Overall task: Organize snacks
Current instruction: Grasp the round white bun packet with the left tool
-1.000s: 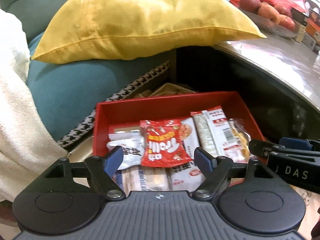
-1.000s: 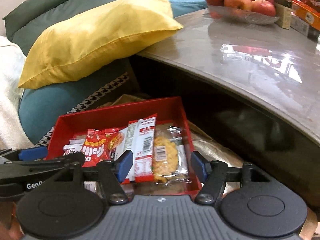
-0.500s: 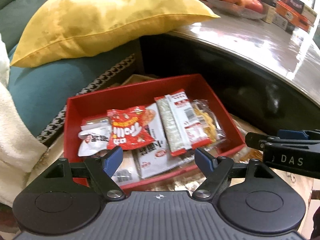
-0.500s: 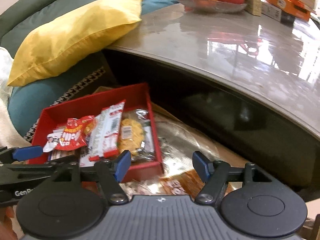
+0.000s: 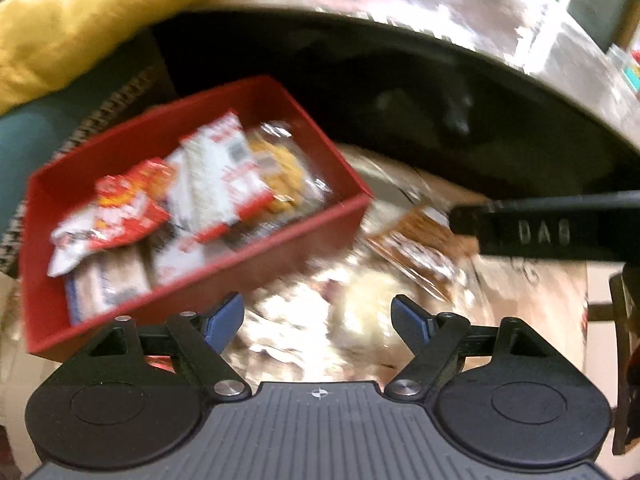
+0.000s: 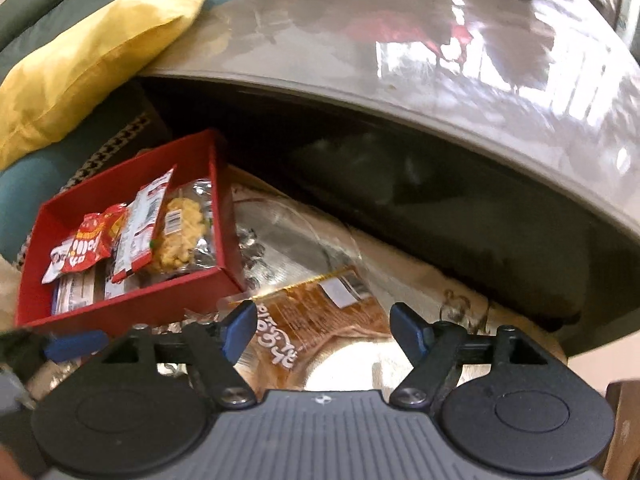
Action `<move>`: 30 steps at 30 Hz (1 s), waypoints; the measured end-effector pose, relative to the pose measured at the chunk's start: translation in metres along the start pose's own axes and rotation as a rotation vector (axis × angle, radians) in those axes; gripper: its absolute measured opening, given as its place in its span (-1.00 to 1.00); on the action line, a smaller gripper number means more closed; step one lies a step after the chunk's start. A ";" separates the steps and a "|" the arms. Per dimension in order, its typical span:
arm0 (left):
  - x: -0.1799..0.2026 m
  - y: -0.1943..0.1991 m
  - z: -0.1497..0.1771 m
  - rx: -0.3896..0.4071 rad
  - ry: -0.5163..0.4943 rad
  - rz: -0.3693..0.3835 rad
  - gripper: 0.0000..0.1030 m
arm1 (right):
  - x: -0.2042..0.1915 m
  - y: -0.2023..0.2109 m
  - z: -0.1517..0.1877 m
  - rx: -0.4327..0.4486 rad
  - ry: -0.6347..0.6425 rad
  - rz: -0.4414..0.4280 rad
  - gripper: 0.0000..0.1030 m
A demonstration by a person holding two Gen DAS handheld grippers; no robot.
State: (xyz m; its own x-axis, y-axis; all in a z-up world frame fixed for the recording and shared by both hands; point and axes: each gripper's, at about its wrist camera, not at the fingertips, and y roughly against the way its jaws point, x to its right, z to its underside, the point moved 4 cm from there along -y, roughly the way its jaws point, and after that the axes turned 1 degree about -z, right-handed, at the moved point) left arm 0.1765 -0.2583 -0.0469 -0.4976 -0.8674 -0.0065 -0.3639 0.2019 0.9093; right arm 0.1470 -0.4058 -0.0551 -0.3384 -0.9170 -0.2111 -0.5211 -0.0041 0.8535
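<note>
1. Hovering my left hand-held gripper (image 5: pixel 318 316) beside the red box (image 5: pixel 276 240), jaws apart and just widened, clamped on nothing.
2. My right hand-held gripper (image 6: pixel 324 326) hangs over a brown snack packet (image 6: pixel 320 316), jaws just opened wider, not pressing it.
3. The packet lies just right of the box, below the table (image 6: pixel 400 60).
4. Snacks (image 6: pixel 132 232) fill the box.
</note>
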 end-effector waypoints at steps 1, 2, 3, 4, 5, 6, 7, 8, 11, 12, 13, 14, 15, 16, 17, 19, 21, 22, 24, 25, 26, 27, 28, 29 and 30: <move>0.003 -0.004 0.001 -0.011 -0.003 0.003 0.66 | 0.003 0.000 0.000 -0.005 -0.011 -0.005 0.35; 0.007 -0.009 0.001 -0.023 -0.001 0.005 0.67 | 0.004 0.000 0.000 -0.005 -0.015 -0.005 0.35; 0.010 -0.015 0.001 -0.033 0.005 0.008 0.67 | 0.005 0.000 0.001 -0.006 -0.016 -0.006 0.35; 0.011 -0.017 0.000 -0.041 0.011 0.015 0.68 | 0.006 0.000 0.002 -0.007 -0.021 -0.010 0.36; 0.013 -0.021 0.000 -0.051 0.020 0.027 0.71 | 0.007 0.001 0.003 -0.010 -0.028 -0.020 0.36; 0.014 -0.025 -0.001 -0.057 0.030 0.032 0.75 | 0.008 0.000 0.004 -0.013 -0.036 -0.027 0.36; 0.015 -0.028 -0.001 -0.061 0.042 0.031 0.80 | 0.009 0.000 0.004 -0.016 -0.041 -0.029 0.36; 0.016 -0.034 -0.002 -0.066 0.053 0.028 0.81 | 0.010 -0.001 0.005 -0.020 -0.042 -0.026 0.36; 0.020 -0.047 -0.001 -0.090 0.059 0.019 0.68 | 0.010 -0.006 0.008 -0.039 -0.049 -0.027 0.37; 0.021 -0.052 0.001 -0.101 0.053 0.018 0.61 | 0.010 -0.008 0.009 -0.050 -0.056 -0.032 0.37; 0.021 -0.057 0.004 -0.119 0.056 0.034 0.47 | 0.010 -0.011 0.011 -0.060 -0.066 -0.034 0.37; 0.020 -0.059 0.007 -0.138 0.072 0.058 0.36 | 0.011 -0.013 0.012 -0.072 -0.078 -0.035 0.36; 0.017 -0.058 0.009 -0.141 0.083 0.069 0.35 | 0.012 -0.016 0.012 -0.081 -0.088 -0.036 0.37; 0.014 -0.055 0.011 -0.143 0.078 0.065 0.31 | 0.013 -0.018 0.012 -0.089 -0.099 -0.039 0.37; 0.011 -0.052 0.013 -0.145 0.069 0.052 0.29 | 0.013 -0.020 0.013 -0.098 -0.113 -0.041 0.37; -0.001 -0.044 0.022 -0.147 0.060 0.011 0.27 | 0.015 -0.025 0.014 -0.125 -0.154 -0.048 0.36; -0.013 -0.038 0.032 -0.154 0.058 0.004 0.27 | 0.015 -0.031 0.016 -0.149 -0.187 -0.072 0.36; -0.018 -0.034 0.037 -0.158 0.059 0.005 0.27 | 0.014 -0.033 0.017 -0.165 -0.208 -0.084 0.36; -0.024 -0.027 0.044 -0.163 0.054 0.013 0.26 | 0.010 -0.038 0.018 -0.184 -0.248 -0.113 0.37; -0.028 -0.024 0.048 -0.165 0.052 0.018 0.27 | 0.007 -0.041 0.018 -0.191 -0.262 -0.128 0.37; -0.029 -0.022 0.051 -0.169 0.051 0.023 0.27 | 0.004 -0.044 0.018 -0.194 -0.271 -0.136 0.36; -0.032 -0.020 0.054 -0.174 0.050 0.032 0.27 | 0.001 -0.048 0.018 -0.193 -0.280 -0.130 0.36; -0.034 -0.019 0.056 -0.178 0.050 0.041 0.27 | -0.002 -0.052 0.017 -0.186 -0.282 -0.108 0.37; -0.037 -0.018 0.058 -0.182 0.051 0.049 0.27 | -0.005 -0.055 0.015 -0.179 -0.274 -0.086 0.37; -0.037 -0.018 0.057 -0.183 0.052 0.054 0.27 | -0.008 -0.060 0.014 -0.176 -0.261 -0.059 0.36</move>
State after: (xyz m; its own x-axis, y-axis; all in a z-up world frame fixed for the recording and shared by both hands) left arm 0.1570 -0.2036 -0.0871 -0.4693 -0.8809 0.0612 -0.1865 0.1666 0.9682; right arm 0.1702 -0.3930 -0.1114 -0.5131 -0.7801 -0.3579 -0.4097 -0.1438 0.9008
